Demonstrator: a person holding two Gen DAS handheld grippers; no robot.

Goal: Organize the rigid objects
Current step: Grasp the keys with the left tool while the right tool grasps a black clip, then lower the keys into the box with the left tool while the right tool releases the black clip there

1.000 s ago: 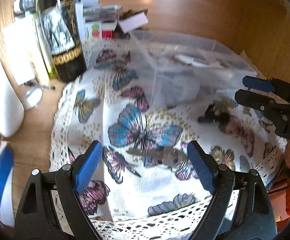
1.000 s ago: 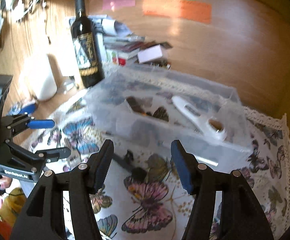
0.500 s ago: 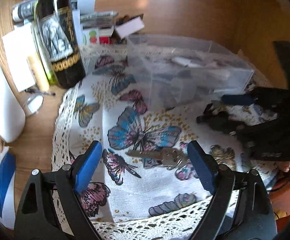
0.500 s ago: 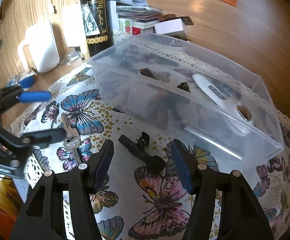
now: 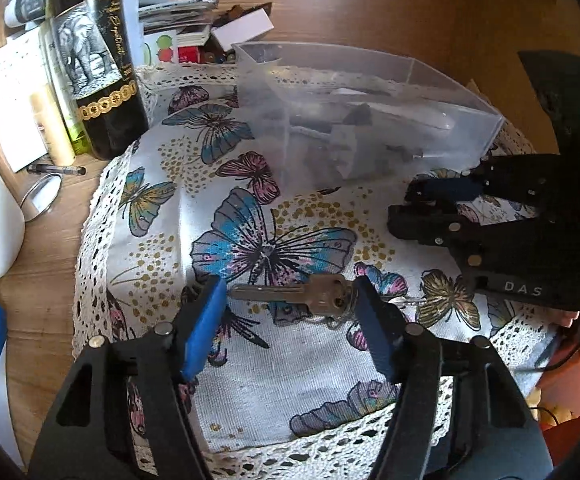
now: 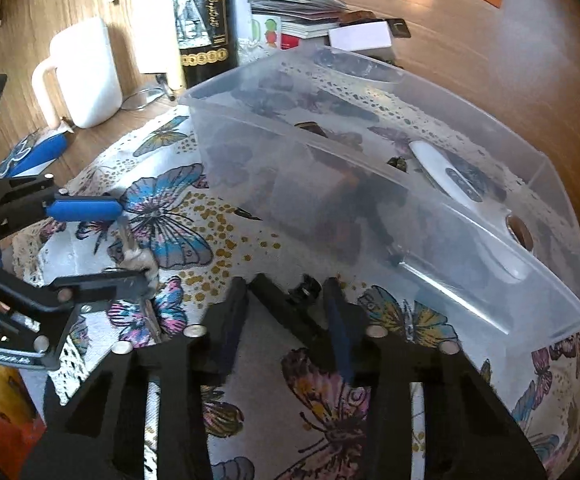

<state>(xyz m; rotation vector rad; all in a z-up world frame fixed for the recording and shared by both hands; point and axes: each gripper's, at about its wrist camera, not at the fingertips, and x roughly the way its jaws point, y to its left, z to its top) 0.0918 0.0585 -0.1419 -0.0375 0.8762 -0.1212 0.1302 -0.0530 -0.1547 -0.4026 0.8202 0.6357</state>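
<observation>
Key (image 5: 290, 295) lies between open left gripper (image 5: 288, 306) fingers on butterfly cloth (image 5: 162, 184)

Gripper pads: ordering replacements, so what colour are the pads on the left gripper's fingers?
Blue pads on black fingers, clearest in the left wrist view.

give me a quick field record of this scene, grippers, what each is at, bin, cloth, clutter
left gripper: open, fingers either side of the key
key: flat on the cloth, not lifted
right gripper: fingers close around a black object, grip unclear
bin: clear plastic, on the cloth, holds a white tool and dark items
behind cloth: bottle, mug, stacked papers
surface: wooden table
</observation>
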